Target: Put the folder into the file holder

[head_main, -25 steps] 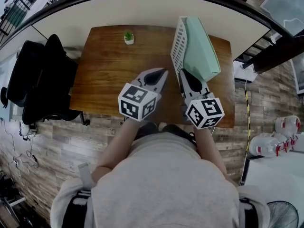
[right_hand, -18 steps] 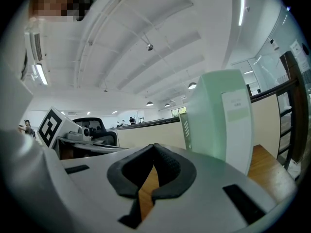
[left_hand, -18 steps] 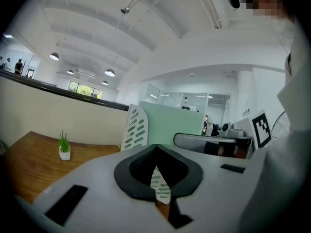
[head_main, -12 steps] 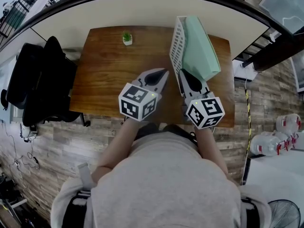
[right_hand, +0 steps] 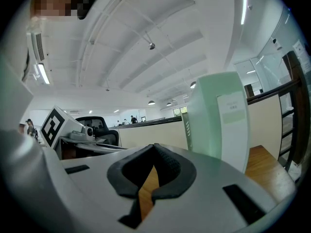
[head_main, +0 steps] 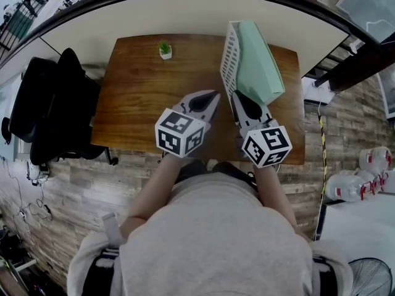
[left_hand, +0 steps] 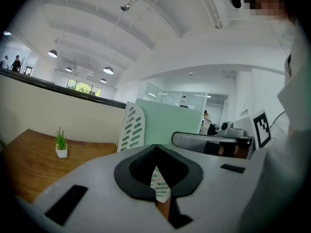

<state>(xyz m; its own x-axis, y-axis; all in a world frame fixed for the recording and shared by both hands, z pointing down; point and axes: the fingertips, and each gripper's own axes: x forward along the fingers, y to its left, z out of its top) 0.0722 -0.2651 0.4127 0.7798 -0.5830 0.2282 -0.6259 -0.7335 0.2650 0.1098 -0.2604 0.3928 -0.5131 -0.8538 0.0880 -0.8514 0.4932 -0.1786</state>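
A mint-green folder [head_main: 260,66] stands upright inside the white slotted file holder [head_main: 229,59] at the table's back right. Both grippers hover over the front of the wooden table [head_main: 139,97], side by side. My left gripper [head_main: 215,94] is shut and holds nothing, its tip just left of the holder's front end. My right gripper [head_main: 236,93] is shut too and empty, pointing at the holder's near end. In the left gripper view the holder [left_hand: 132,126] and folder [left_hand: 171,124] rise ahead of my left gripper [left_hand: 156,146]. From my right gripper [right_hand: 154,145] the folder [right_hand: 219,120] looms at the right.
A small potted plant [head_main: 165,49] stands at the table's back middle. A black office chair with a bag [head_main: 54,103] sits left of the table. A curved cream partition [head_main: 185,14] runs behind the table. Water bottles [head_main: 364,177] lie on the floor at the right.
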